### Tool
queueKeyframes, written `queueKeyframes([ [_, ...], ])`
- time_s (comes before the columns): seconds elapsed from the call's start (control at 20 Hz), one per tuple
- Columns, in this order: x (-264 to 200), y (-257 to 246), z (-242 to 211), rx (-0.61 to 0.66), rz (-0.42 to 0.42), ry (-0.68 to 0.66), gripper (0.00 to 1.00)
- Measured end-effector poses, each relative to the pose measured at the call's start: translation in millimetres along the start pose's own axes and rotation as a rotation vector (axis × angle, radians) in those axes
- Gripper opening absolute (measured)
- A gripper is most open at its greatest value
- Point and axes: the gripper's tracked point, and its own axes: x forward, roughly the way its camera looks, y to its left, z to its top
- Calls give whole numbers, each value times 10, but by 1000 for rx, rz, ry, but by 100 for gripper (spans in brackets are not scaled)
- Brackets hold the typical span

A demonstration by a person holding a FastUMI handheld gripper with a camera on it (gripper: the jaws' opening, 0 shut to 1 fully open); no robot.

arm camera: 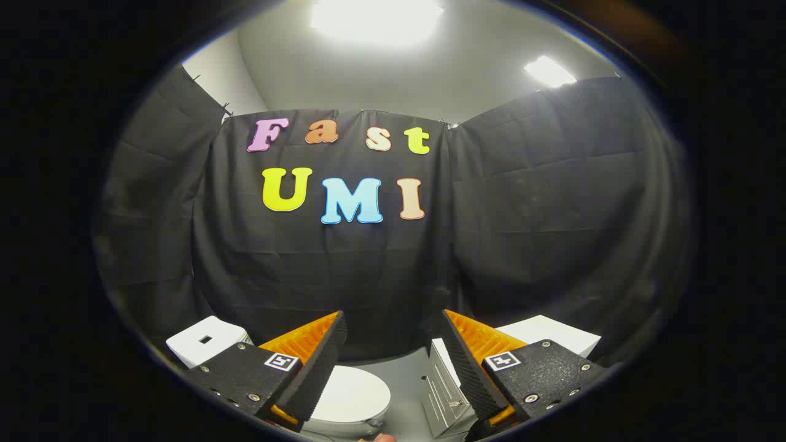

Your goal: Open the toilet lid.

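Gripper view from a curtained booth: the tool point(393, 350) hangs in mid-air with its two fingers spread wide apart and nothing between them but open space. Neither finger touches anything. Below and just ahead of the left finger sits a small white toilet point(353, 399), its rounded lid point(356, 390) lying flat and shut over the bowl; the left finger's tip overlaps the lid's near edge in the picture, though the tool appears to be held well above it. Behind the left finger, a white tank point(206, 341) with a small dark square set in its top stands against the black cloth wall point(331, 270). Partly hidden by the right finger is a pale grey metal box point(443, 393), with ribbed sides and a small latch on its face. A white flat-topped block point(552, 331) rises beyond that finger, close to the cloth. Grey floor point(408, 374) shows between the toilet and the box. Overhead, two bright ceiling lights point(377, 18) glare against a pale ceiling. A small sliver of a fingertip point(384, 438) peeks in at the lowest point, beneath the toilet.
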Motion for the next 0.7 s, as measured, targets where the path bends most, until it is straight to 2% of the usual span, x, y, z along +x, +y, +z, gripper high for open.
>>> queueKeyframes([
  [0.7,86,-8,-179,-5,4,36,94],
])
